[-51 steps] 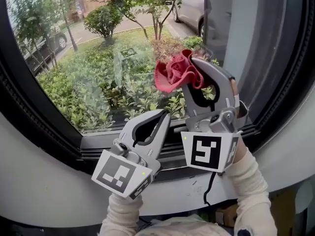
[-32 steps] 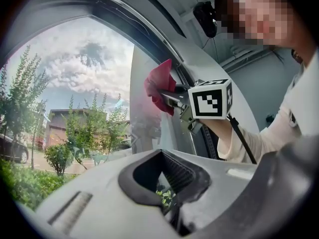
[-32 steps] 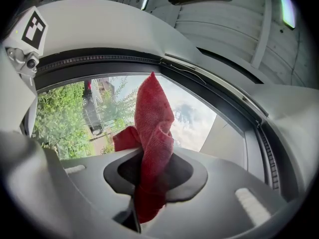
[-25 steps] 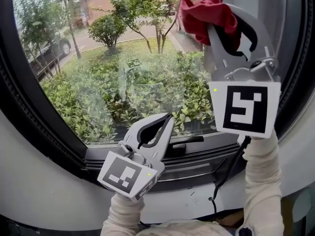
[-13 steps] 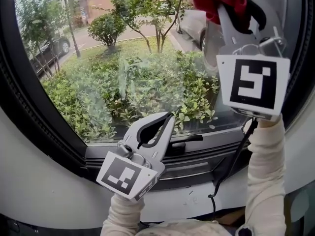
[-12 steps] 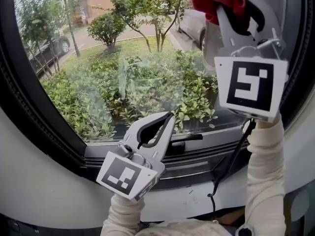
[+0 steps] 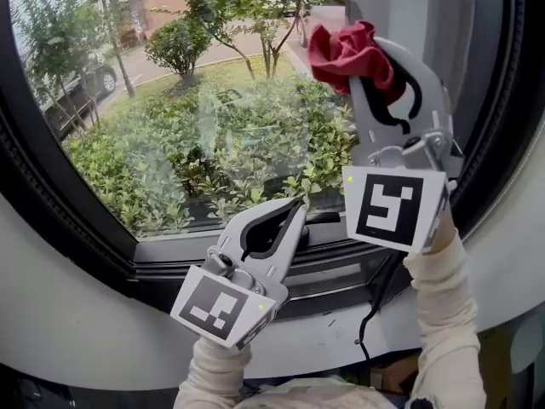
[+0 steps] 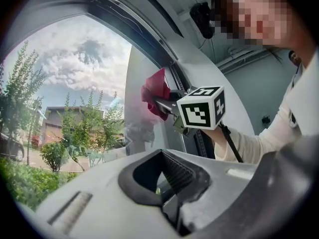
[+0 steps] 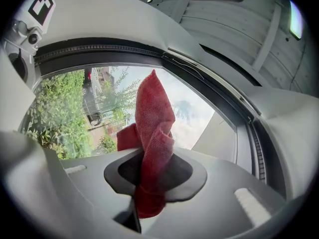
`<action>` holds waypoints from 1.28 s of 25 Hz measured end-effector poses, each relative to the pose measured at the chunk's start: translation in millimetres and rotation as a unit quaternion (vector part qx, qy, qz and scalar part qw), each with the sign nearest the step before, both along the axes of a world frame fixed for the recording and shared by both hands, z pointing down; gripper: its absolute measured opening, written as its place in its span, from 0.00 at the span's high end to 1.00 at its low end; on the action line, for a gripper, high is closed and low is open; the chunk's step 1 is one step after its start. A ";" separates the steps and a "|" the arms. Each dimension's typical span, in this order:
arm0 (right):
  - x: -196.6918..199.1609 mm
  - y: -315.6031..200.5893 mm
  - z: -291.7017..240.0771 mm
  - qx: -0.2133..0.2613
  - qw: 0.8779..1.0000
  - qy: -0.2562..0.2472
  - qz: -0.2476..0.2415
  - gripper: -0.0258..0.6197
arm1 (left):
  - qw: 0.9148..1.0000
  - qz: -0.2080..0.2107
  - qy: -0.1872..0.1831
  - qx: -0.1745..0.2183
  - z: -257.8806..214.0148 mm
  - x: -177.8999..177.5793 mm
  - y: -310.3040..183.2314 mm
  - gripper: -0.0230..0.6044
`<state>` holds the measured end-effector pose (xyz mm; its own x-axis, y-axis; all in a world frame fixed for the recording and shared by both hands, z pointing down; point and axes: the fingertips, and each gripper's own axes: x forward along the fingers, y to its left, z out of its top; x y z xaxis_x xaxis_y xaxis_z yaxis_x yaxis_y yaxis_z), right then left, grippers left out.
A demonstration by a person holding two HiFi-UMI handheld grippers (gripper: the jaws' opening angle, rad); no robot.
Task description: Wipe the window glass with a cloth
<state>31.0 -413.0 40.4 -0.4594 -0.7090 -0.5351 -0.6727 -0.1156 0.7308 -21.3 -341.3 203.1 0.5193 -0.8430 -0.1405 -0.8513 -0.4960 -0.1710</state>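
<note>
The right tongs (image 7: pixel 366 58) were clamped tight on a bunched red cloth (image 7: pixel 339 48), held up close to the window glass (image 7: pixel 213 118) near its right edge, while the left tongs (image 7: pixel 296 213) sat closed and empty by the bottom frame (image 7: pixel 102 258).

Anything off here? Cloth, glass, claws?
Nothing damaged or spilled. The cloth is wadded in the right claw, not spread flat. Hazy streaks on the glass: smears or reflections, can't tell. The left claw is shut, empty.
</note>
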 end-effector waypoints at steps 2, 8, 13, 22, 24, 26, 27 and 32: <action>2.9 -1.7 22.3 -0.014 1.000 0.000 -0.002 0.79 | 1.000 0.003 -0.002 -0.006 6.5 6.4 0.1 0.96; 14.6 -8.5 84.2 -0.060 0.998 -0.022 -0.005 0.79 | 1.000 0.009 -0.010 -0.013 14.7 23.5 0.1 0.96; 16.9 -10.5 129.7 -0.085 0.996 -0.021 -0.001 0.79 | 1.000 0.017 -0.013 -0.011 19.8 31.8 0.5 0.96; 29.9 -17.0 144.4 -0.109 0.994 -0.029 -0.014 0.78 | 1.000 0.020 -0.019 -0.006 15.4 51.5 -9.0 0.96; 33.6 -18.1 130.5 -0.101 0.994 -0.039 -0.014 0.78 | 1.000 0.018 -0.019 -0.005 15.1 50.3 -10.8 0.96; 39.0 -19.6 109.6 -0.086 0.995 -0.044 -0.013 0.78 | 1.000 0.017 -0.019 -0.003 12.5 50.4 -13.4 0.96; 41.4 -20.2 97.5 -0.077 0.996 -0.044 -0.014 0.78 | 1.000 0.017 -0.019 -0.002 11.0 50.9 -15.1 0.96; 51.1 -23.9 34.0 -0.037 0.998 -0.046 -0.012 0.78 | 1.000 0.018 -0.021 0.001 2.2 52.5 -24.8 0.96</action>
